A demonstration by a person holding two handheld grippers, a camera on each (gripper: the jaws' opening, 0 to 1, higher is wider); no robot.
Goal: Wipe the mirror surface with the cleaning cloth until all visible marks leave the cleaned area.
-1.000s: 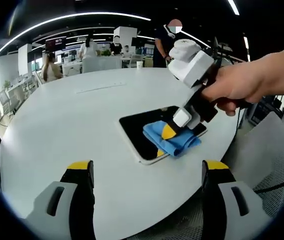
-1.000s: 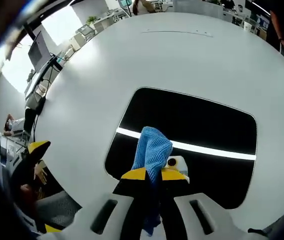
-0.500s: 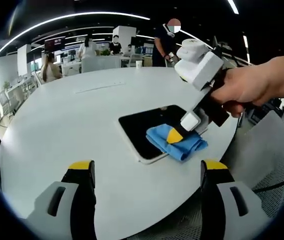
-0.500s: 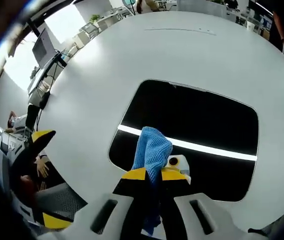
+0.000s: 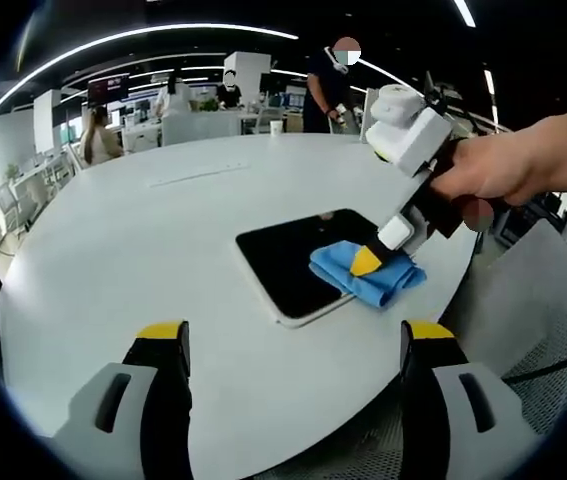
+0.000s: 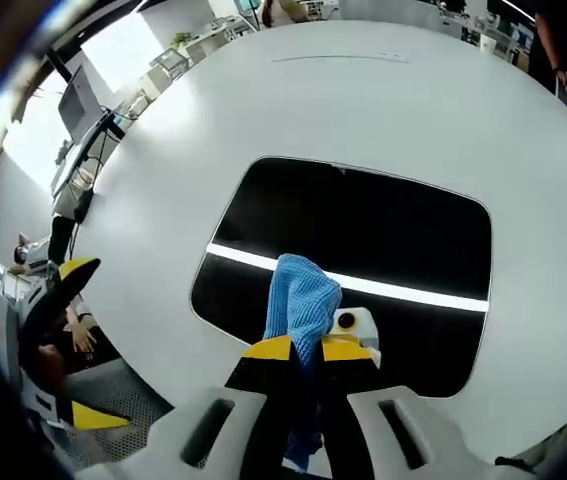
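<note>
In the right gripper view, the right hand-held gripper (image 6: 305, 347) at 6 o'clock is clamped on the folded blue microfibre cleaning cloth (image 6: 301, 300), pressing it onto the near edge of the flat, dark rectangular mirror (image 6: 363, 250) lying on the round white table (image 6: 413, 110). In the left gripper view, the left hand-held gripper (image 5: 288, 335) hovers with jaws wide apart at 6 o'clock; farther off, people stand at 12 o'clock.

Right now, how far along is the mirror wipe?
In hand: the right hand-held gripper is clamped on the blue cloth, pressing it on the mirror near one edge. The mirror's dark surface shows no obvious marks. Left: finishing the pass; the left hand-held gripper hangs open.
</note>
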